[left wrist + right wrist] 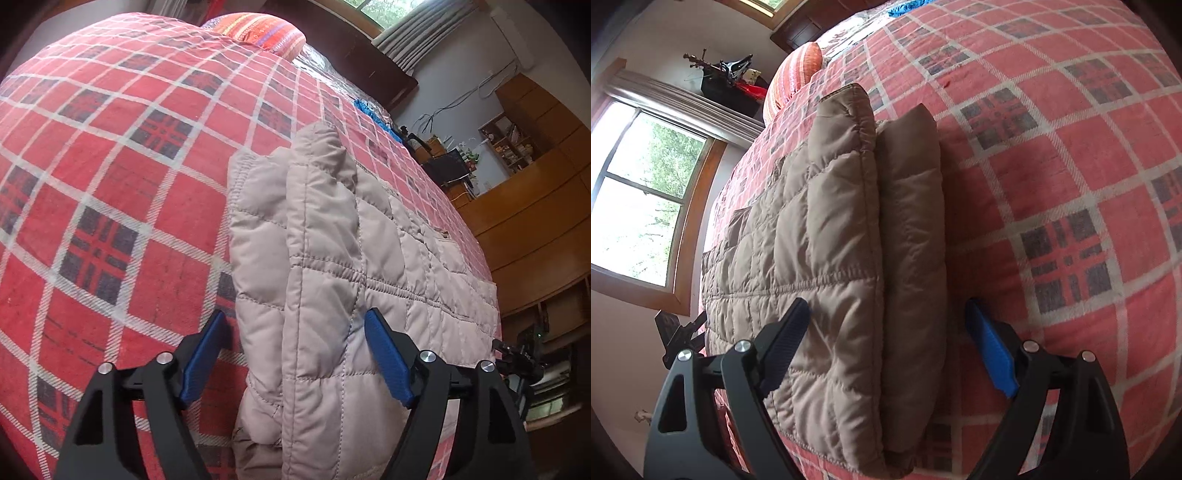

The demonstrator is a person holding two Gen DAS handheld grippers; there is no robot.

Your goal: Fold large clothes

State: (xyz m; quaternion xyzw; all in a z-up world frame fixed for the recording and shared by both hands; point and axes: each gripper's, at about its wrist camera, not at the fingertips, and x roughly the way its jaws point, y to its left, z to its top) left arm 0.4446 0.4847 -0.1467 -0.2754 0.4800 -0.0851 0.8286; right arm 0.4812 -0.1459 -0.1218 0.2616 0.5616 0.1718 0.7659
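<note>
Quilted beige jacket (332, 277) lies flat on the red plaid bedspread (110, 184), one side already doubled over so a thick stacked edge faces each camera. Left gripper (295, 354) and right gripper (886, 347) both straddle that stacked edge with jaws spread wide, blue pads (993, 354) either side of the jacket and nothing pinched. My read: they're set at opposite ends of the jacket so both layers get caught together, keeping the next fold square.
</note>
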